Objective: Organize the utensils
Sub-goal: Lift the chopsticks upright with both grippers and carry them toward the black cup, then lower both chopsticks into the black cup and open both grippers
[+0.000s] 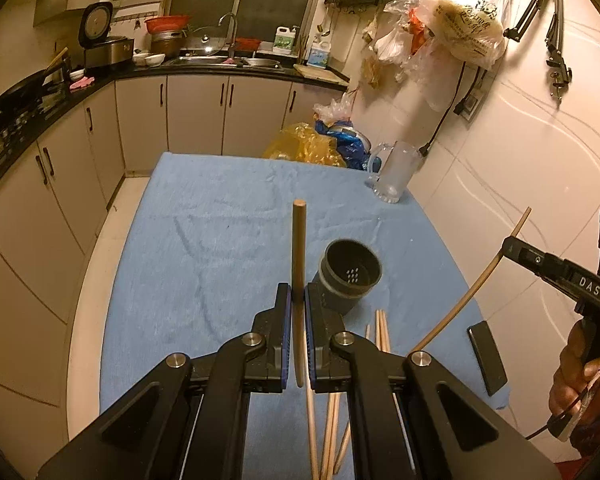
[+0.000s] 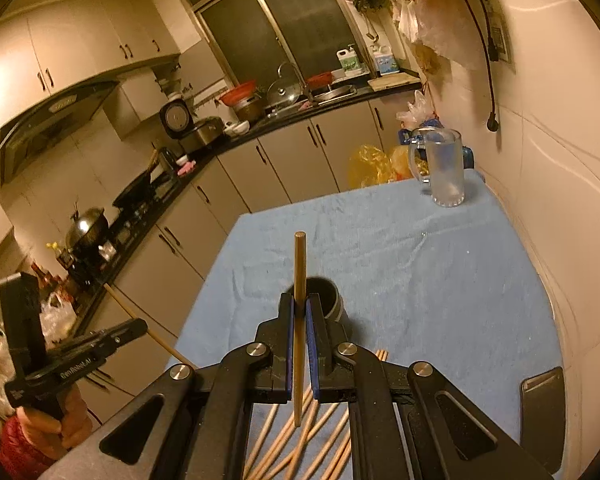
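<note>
My left gripper [image 1: 299,294] is shut on a wooden chopstick [image 1: 299,240] that stands upright between its blue pads, above the blue cloth. My right gripper [image 2: 299,304] is shut on another wooden chopstick [image 2: 299,272], also upright. A dark round utensil holder [image 1: 350,274] stands on the cloth just right of the left gripper; in the right wrist view the holder [image 2: 326,292] sits right behind the fingers. Several loose chopsticks [image 2: 300,444] lie on the cloth below both grippers. The right gripper with its chopstick also shows in the left wrist view [image 1: 508,246].
A blue cloth [image 1: 220,216] covers the table. A frosted glass mug [image 1: 394,172] stands at the far right corner by the wall. A dark phone [image 1: 487,356] lies at the near right edge. Bags sit behind the table; kitchen counters run along the left.
</note>
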`<state>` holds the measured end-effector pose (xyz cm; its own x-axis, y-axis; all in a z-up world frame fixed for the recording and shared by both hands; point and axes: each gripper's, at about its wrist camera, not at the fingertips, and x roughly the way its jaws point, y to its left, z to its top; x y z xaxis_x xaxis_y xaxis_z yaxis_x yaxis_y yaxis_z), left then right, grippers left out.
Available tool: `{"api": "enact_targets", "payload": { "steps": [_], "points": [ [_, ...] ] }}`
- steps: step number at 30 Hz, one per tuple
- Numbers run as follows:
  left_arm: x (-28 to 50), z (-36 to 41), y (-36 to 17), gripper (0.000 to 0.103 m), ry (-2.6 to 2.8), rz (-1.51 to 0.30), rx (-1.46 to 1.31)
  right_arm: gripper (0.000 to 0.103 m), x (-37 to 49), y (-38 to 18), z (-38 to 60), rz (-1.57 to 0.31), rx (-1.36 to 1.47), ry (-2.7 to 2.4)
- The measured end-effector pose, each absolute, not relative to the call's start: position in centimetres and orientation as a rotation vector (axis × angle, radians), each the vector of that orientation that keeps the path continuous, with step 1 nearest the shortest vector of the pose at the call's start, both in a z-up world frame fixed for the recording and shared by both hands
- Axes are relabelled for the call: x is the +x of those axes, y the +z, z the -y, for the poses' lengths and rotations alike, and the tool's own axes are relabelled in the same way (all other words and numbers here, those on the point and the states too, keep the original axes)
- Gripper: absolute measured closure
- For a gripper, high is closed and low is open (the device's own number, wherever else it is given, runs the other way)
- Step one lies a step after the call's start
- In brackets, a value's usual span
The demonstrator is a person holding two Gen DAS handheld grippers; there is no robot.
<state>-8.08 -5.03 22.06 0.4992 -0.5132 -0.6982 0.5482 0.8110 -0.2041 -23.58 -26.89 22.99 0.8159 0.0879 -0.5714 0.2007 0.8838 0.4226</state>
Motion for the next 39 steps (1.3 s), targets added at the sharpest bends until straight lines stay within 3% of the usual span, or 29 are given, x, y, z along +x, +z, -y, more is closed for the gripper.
{"api": "enact_targets", "payload": {
  "steps": [17, 29, 39],
  "points": [
    [-2.5, 12.4, 28.8, 0.097, -0.730, -0.747, 0.023, 0.097, -16.9, 28.7, 32.2, -0.542, 0.557, -0.064],
    [0.8, 17.7, 23.1, 0.097, -0.720, -0.886, 0.044, 0.097, -11.1, 23.6, 33.6, -0.684, 0.544, -0.076],
    [2.4, 17.9, 19.3, 0.097, -0.678, -0.959, 0.055, 0.096, -8.1, 18.0, 33.1, -0.827, 0.540, -0.073]
  ]
}}
